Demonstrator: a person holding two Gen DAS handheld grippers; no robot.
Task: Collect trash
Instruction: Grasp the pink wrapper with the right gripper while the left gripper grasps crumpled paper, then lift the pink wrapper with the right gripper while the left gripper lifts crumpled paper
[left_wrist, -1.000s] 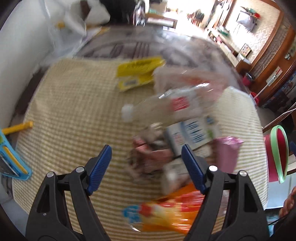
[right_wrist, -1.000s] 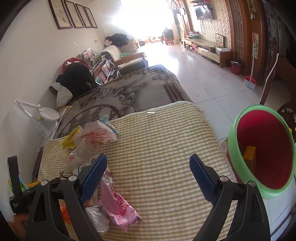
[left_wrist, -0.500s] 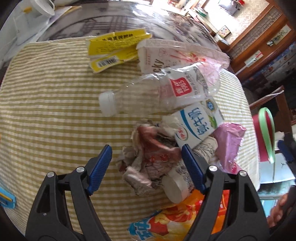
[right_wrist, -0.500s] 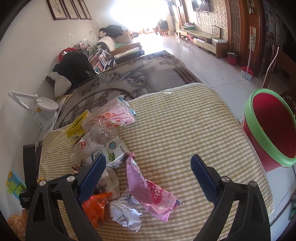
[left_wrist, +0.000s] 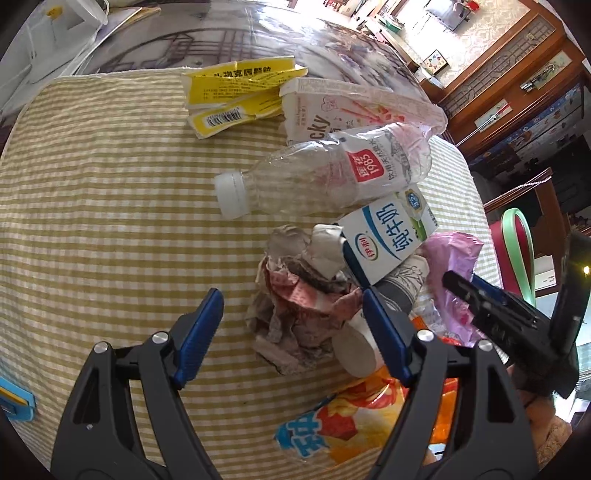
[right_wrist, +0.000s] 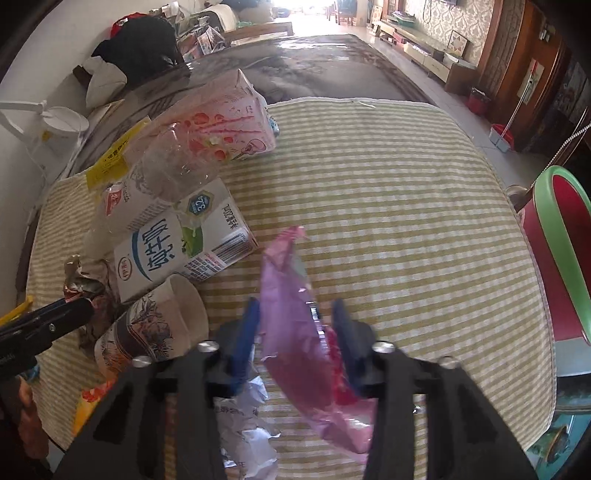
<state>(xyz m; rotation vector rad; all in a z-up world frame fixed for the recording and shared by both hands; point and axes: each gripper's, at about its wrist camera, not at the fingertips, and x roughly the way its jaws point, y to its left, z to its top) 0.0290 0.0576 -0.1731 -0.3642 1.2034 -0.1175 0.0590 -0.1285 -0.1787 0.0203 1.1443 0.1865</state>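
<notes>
Pink wrapper (right_wrist: 291, 332) between just-narrowing right gripper (right_wrist: 295, 332) jaws, grip unclear; left gripper (left_wrist: 291, 321) spread

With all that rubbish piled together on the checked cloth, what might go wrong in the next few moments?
1. The right gripper has just been closing on the thin pink plastic wrapper; the pads catch only part of it, so it may slip out before reaching the red bin with the green rim.
2. The left gripper stands open around the crumpled paper wad, which touches the lying paper cup and the white milk carton; closing could drag those along.
</notes>
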